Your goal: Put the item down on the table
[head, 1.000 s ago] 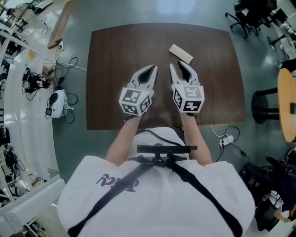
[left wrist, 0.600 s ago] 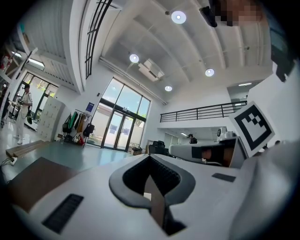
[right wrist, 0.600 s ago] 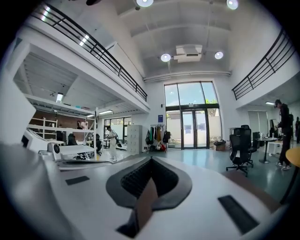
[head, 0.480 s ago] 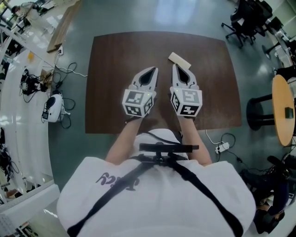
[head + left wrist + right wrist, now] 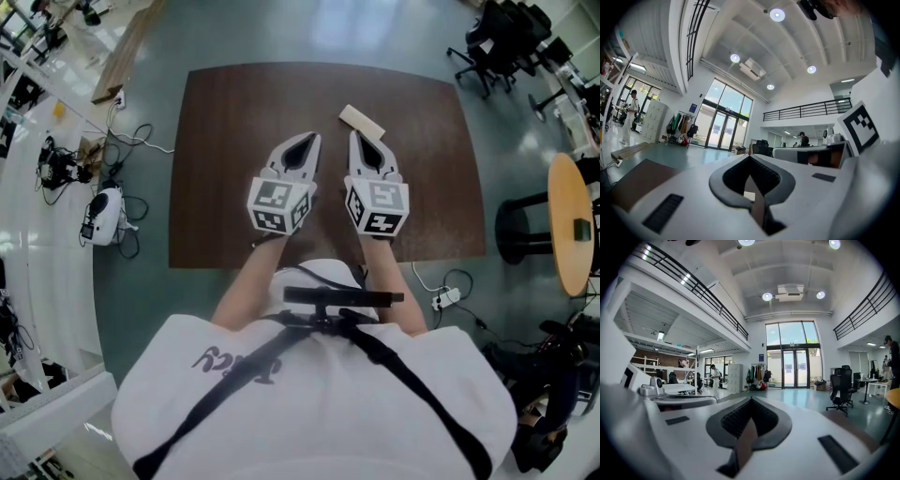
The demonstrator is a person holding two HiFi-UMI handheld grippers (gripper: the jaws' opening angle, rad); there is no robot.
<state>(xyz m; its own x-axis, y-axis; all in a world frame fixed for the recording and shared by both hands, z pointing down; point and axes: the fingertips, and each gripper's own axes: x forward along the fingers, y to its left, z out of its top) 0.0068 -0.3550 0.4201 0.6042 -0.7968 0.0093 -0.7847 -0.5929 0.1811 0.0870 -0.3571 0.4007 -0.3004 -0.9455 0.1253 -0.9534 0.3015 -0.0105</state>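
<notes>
1. Pale block [image 5: 361, 121]: lies flat on the dark brown bench [image 5: 234, 122], toward the far edge, held by neither claw.
2. Right claw [image 5: 357, 137]: points about level over the bench, tips pressed together with nothing between them; ends just beside the block's near side, probably clear of it, though hard to judge from above.
3. Left claw [image 5: 308, 141]: hovers close beside the right one, tips likewise together and empty; shows a small pale patch through its loop, possibly the block.
</notes>
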